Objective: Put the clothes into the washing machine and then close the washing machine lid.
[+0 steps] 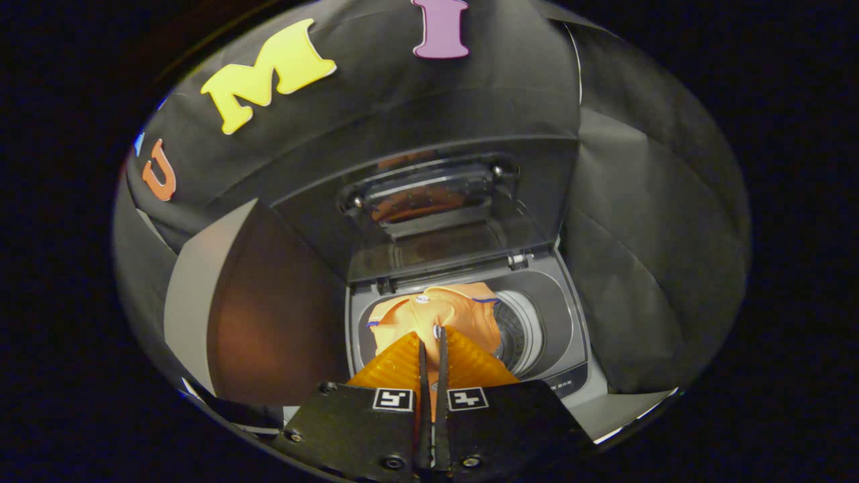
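Hanging over the open top-loading washing machine [567, 322], the gripper [433, 349] has its fingers [396, 365] nearly closed, with an orange garment [436, 312] pinched in the narrow gap between them. That tight pinch is what keeps the cloth from slipping, since the shirt dangles just ahead of the fingertips and drapes into the mouth of the drum [520, 332]. The tinted lid [429, 208] stands raised behind the opening, leaning back toward the booth wall, which leaves the way down clear. By my judgement the garment is partly inside already, so letting go above the drum comes before the lid can be brought down.
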